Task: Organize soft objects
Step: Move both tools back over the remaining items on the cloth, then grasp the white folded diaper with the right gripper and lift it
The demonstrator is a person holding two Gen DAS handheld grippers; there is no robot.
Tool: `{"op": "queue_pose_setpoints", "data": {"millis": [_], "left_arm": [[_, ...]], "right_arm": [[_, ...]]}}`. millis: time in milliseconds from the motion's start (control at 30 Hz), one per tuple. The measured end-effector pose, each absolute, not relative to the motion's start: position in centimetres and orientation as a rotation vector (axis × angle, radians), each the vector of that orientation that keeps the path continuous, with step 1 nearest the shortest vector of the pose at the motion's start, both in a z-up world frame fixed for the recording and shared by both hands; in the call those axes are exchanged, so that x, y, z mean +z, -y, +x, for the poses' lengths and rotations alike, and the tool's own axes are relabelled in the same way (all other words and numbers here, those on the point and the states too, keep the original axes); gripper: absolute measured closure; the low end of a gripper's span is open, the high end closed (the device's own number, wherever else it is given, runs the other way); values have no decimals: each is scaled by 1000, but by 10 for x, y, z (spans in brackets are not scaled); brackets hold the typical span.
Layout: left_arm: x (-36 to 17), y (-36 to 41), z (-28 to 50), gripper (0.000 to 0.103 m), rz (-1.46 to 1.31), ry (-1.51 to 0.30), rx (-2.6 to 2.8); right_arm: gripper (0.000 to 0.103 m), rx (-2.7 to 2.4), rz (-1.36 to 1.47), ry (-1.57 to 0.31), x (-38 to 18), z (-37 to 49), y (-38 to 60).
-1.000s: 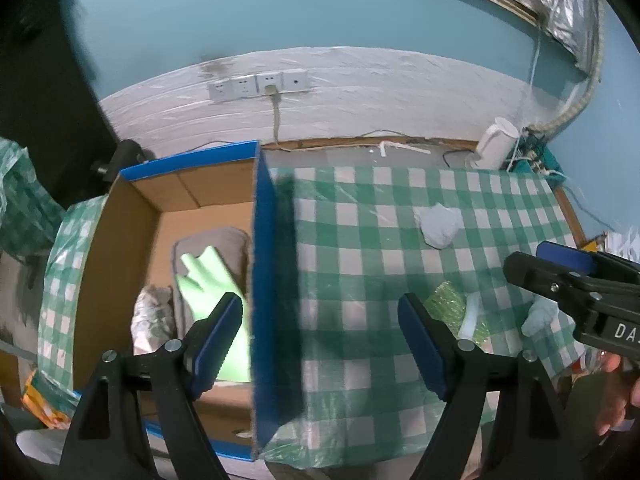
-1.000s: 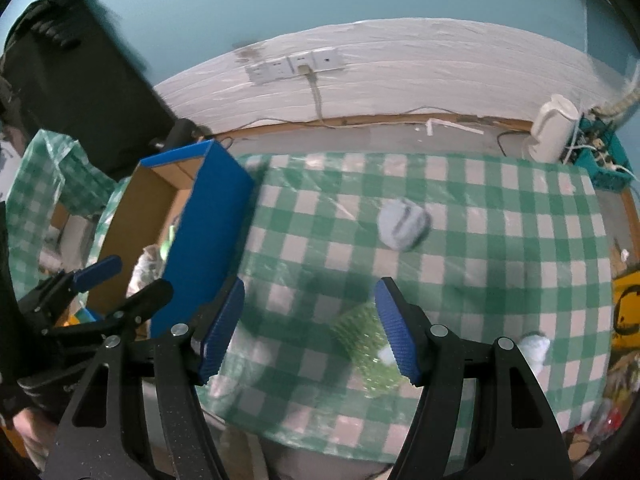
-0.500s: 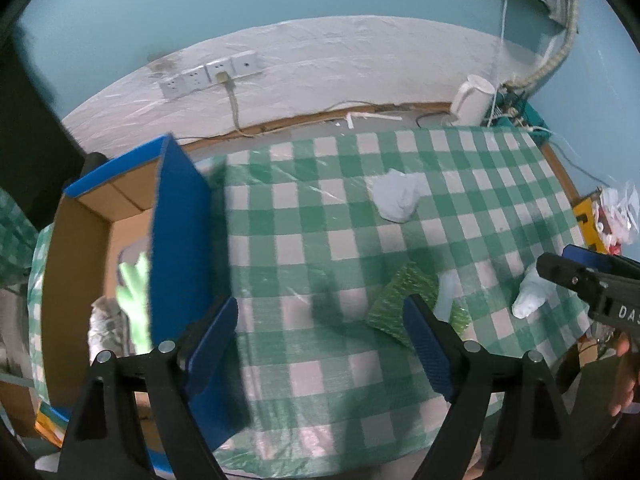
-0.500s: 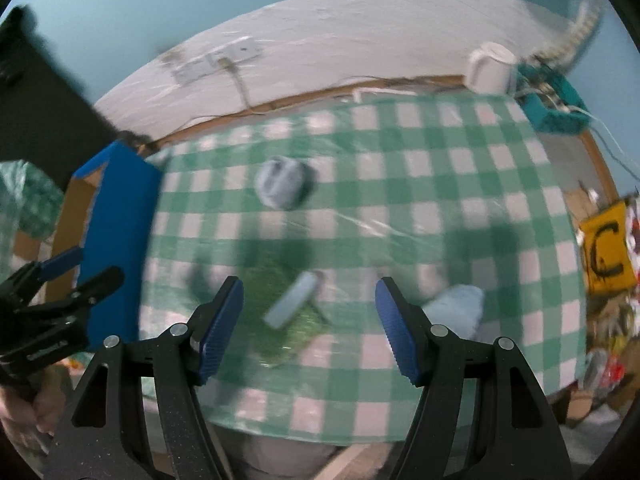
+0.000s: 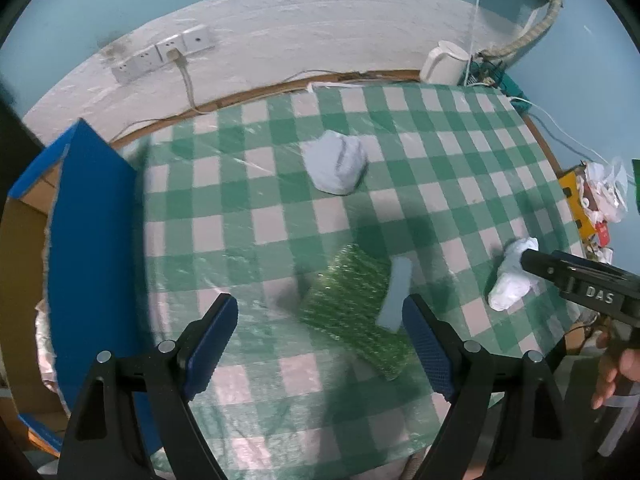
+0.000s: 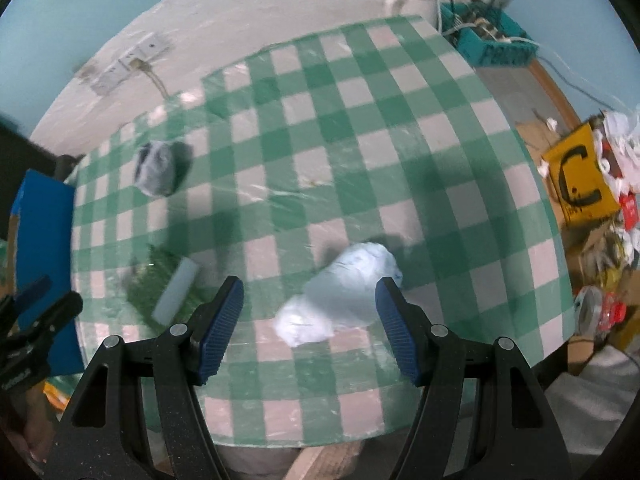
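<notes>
Left wrist view shows the left tool (image 5: 320,334) with its jaws spread wide and nothing pinched, hanging above a green mesh sponge (image 5: 354,304) that lies on the checked table (image 5: 460,168) just ahead of the gap between the fingers, a pale strip (image 5: 396,294) lying along the sponge's right side. Farther ahead sits a grey-white crumpled cloth (image 5: 336,168), and to the tool's left stands a blue cardboard box (image 5: 92,240). Right wrist view shows the right tool (image 6: 310,320), jaws also apart and gripping nothing, with a white crumpled cloth (image 6: 340,292) on the table between and just beyond its fingertips, touching neither pad. The sponge (image 6: 154,280) lies off to this tool's left.
</notes>
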State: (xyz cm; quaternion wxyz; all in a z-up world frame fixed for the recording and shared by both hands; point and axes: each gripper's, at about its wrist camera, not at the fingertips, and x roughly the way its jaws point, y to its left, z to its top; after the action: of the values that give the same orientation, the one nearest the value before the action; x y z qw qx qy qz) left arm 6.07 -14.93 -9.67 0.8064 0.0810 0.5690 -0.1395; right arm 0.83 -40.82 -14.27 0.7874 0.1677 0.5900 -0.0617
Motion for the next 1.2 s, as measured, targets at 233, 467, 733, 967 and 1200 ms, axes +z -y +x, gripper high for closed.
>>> {"op": "queue_pose_setpoints", "data": {"millis": [233,467,733,967,1200], "left_arm": [[-113,167,61,17,186,-1246,-333],[-126,173,65,17,173,-1273,-343],[-133,178,68,17,173,-1287,-350],[-136,182,69,17,173,-1292,-363],[-137,191,63,25,175,-1290,-408]], "right_arm": [[35,-184,364,-1313,-163,9,416],[35,-205,339,-1348,-178,11,414],[34,-182,348,-1384,-198,17,409],[51,-86,216,-1350,-195,25,381],[54,-28,195,-1301,-181,26,378]]}}
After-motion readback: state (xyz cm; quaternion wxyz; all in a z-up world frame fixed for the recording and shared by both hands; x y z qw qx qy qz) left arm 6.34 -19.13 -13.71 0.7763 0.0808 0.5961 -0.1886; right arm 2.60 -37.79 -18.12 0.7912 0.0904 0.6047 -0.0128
